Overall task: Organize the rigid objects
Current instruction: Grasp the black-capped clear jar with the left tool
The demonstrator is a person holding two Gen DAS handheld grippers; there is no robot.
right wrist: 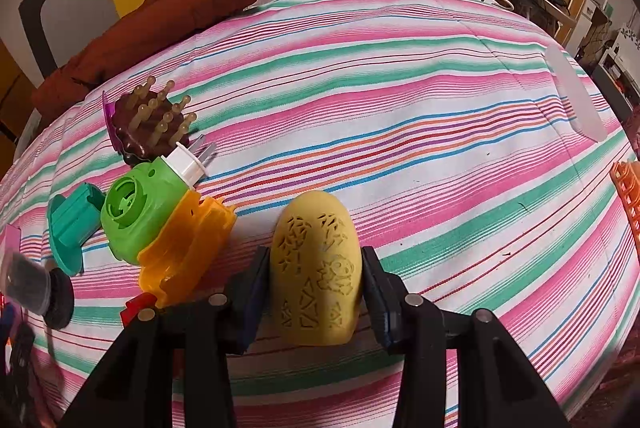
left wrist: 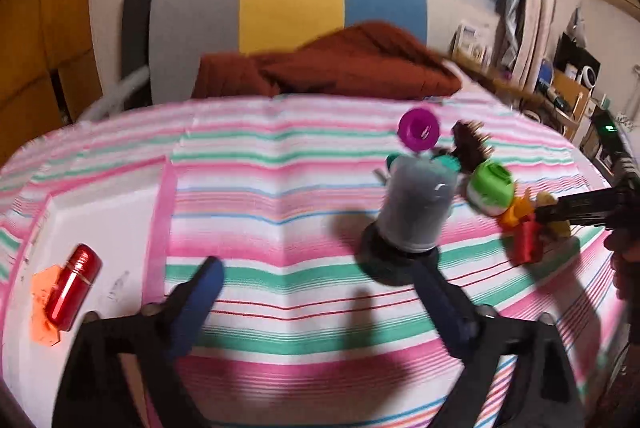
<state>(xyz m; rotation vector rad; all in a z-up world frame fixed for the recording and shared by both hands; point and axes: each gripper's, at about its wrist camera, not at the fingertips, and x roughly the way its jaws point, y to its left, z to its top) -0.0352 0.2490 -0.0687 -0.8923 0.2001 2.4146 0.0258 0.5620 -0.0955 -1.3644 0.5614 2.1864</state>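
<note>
In the right wrist view my right gripper is shut on a yellow egg-shaped shell with cut-out patterns, held over the striped bedspread. To its left lies a pile: a green cap piece, an orange piece, a teal spool and a brown spiky brush. In the left wrist view my left gripper is open with nothing between its fingers. A grey cylinder on a black base stands just beyond its right fingertip. A red capsule and an orange hexagon lie in the white tray.
A purple cup-like piece lies behind the grey cylinder. The right gripper's black arm reaches in from the right edge. An orange basket and a translucent white lid sit at the right. A rust-brown blanket lies at the bed's head.
</note>
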